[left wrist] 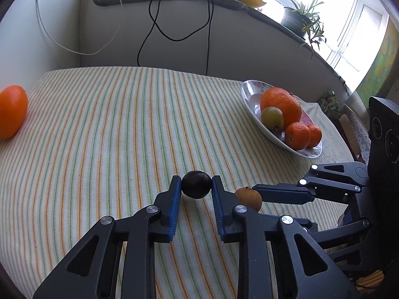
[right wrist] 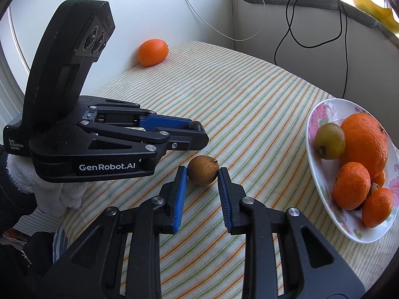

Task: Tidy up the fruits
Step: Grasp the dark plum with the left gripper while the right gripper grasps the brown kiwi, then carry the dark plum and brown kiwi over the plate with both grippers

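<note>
The left gripper (left wrist: 196, 184) is squeezing a dark fruit (left wrist: 196, 184). The right gripper (right wrist: 202, 173) is squeezing a brown fruit (right wrist: 202, 173) near the bowl (right wrist: 321, 182).

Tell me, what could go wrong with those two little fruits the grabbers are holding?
1. The left gripper pinches the round dark fruit only at its fingertips; it might slip out and roll.
2. The right gripper holds the brown fruit close beside it, so the grippers might bump when lifting toward the bowl.
</note>
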`<state>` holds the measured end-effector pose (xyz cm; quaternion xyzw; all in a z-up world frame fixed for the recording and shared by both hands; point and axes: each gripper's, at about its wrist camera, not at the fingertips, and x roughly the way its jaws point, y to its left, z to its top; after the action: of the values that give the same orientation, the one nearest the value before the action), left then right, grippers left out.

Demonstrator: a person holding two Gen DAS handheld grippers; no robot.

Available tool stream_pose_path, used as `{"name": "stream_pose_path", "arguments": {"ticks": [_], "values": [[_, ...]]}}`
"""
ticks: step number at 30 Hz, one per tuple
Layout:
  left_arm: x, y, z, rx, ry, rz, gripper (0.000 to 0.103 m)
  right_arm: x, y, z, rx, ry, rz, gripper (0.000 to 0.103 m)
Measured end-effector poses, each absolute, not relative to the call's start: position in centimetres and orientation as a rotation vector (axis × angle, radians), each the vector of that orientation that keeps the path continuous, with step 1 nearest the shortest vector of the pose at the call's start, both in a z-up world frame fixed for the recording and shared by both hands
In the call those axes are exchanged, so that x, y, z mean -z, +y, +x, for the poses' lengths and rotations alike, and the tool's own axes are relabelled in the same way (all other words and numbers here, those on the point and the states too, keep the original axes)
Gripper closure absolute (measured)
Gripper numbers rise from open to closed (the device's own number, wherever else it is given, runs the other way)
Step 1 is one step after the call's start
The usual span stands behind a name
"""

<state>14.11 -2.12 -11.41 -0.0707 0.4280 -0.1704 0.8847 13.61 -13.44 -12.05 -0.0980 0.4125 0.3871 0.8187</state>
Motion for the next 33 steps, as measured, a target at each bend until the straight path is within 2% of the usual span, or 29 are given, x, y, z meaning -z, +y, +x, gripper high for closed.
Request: {"name": "stream_pose_path", "arguments": {"ticks": [33], "values": [[7.8,-8.8,15.5,0.464,0.799,-0.128,0.08,7.7,-25.0,14.1,-0.66,0.776,-0.007,0.077]]}}
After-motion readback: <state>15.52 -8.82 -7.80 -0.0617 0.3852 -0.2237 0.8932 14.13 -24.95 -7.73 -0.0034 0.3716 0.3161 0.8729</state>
